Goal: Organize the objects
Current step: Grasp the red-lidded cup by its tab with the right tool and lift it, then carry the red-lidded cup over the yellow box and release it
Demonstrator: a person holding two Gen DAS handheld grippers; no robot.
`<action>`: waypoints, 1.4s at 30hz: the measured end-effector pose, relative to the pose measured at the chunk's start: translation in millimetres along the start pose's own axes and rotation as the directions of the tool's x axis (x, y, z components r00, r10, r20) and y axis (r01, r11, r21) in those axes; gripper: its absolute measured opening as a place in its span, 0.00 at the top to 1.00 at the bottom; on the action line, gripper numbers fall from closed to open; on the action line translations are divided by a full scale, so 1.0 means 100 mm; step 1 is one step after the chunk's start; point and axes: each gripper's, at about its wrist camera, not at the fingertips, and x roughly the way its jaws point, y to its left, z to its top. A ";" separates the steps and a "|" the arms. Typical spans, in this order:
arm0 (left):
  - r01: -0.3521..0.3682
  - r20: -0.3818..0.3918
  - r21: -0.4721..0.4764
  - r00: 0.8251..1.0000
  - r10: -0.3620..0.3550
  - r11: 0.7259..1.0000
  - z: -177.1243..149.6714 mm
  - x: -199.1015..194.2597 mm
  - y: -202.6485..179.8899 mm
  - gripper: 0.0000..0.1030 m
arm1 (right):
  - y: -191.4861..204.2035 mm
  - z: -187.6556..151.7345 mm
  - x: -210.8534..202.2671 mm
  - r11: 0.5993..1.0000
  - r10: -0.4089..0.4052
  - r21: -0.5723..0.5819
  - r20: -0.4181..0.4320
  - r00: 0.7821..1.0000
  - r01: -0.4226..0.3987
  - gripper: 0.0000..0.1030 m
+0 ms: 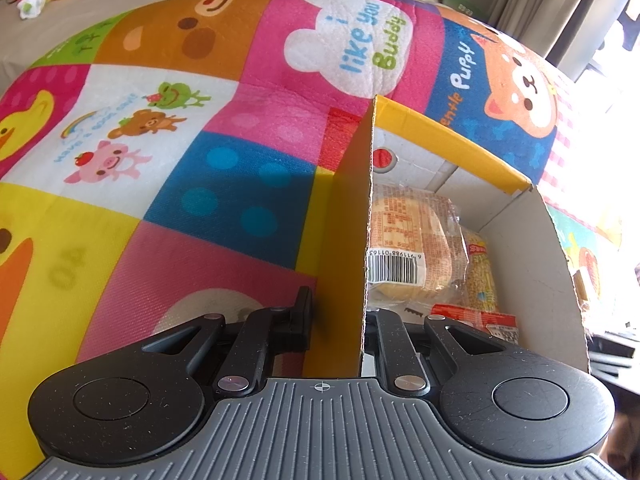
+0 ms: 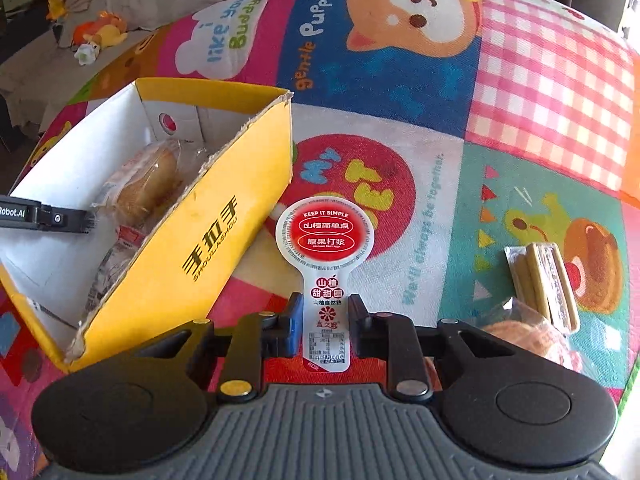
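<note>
Beside the yellow box on the play mat, the right claw pinches the lollipop-shaped hawthorn snack pack by its narrow neck: light, flat, slick. Left claw clamps the box wall.

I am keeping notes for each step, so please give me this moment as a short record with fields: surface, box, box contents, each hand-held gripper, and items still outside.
surface: colourful cartoon play mat
box: yellow cardboard box, open at the top
box contents: wrapped bun, other snack packets
left hand-held gripper: shut on the box's side wall
right hand-held gripper: shut on the stem of the round-headed red snack packet
items still outside: wrapped biscuits, clear-wrapped bun on the mat
</note>
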 end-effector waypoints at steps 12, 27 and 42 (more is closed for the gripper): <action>-0.001 0.003 0.001 1.000 0.001 1.000 -0.01 0.00 0.01 0.85 | 0.13 -0.15 -0.29 0.990 -0.025 -0.134 0.110 0.994 0.040 0.33; -0.002 0.001 0.007 1.000 0.002 1.000 0.00 0.00 0.00 0.85 | 0.04 -0.06 -0.10 0.999 0.029 -0.042 0.056 0.998 -0.026 0.41; -0.006 0.006 0.016 1.000 0.006 1.000 -0.01 -0.01 -0.01 0.86 | 0.30 0.07 -1.58 0.991 0.119 -0.098 0.286 0.951 -0.094 0.41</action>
